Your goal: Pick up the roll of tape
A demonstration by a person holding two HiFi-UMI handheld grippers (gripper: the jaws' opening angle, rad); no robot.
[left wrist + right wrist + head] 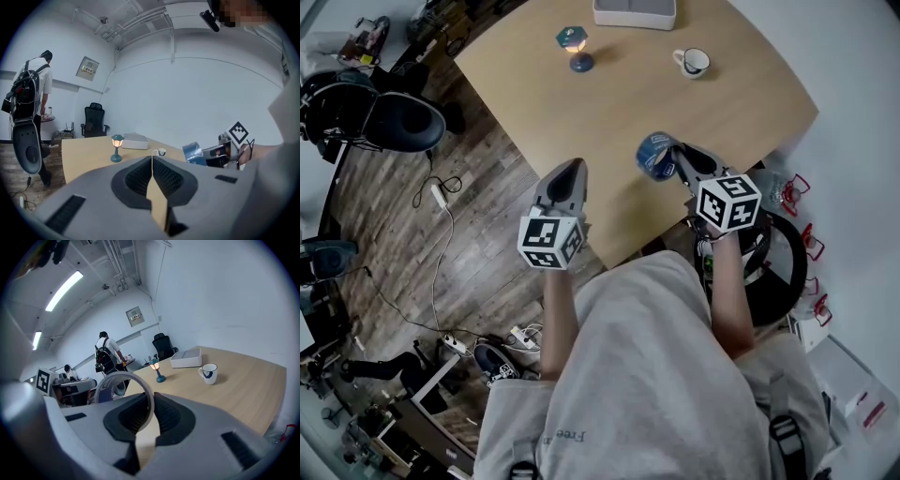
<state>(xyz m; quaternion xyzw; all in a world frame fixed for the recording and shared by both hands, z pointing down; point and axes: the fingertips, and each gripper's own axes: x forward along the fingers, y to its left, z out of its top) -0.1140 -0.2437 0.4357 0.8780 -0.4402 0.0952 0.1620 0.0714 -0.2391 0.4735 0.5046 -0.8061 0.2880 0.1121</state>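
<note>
Between the jaws of the right gripper (151, 401), clamped across its thin wall, stands the roll of tape (123, 374), over the table (722, 103) edge. It looks light, stiff, perhaps slick, so this wall grip suits it. The left gripper (152, 161) is closed and empty.

The blue roll of tape (656, 155) stands on edge, its wall pinched between the jaws of the right gripper (668, 159), over the tabletop (628, 103) near its front edge.

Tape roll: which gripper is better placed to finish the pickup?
Right. The right gripper is already clamped on the tape roll, gripping its wall and holding it over the near edge of the table. The left gripper is shut on nothing, off to the side.
</note>
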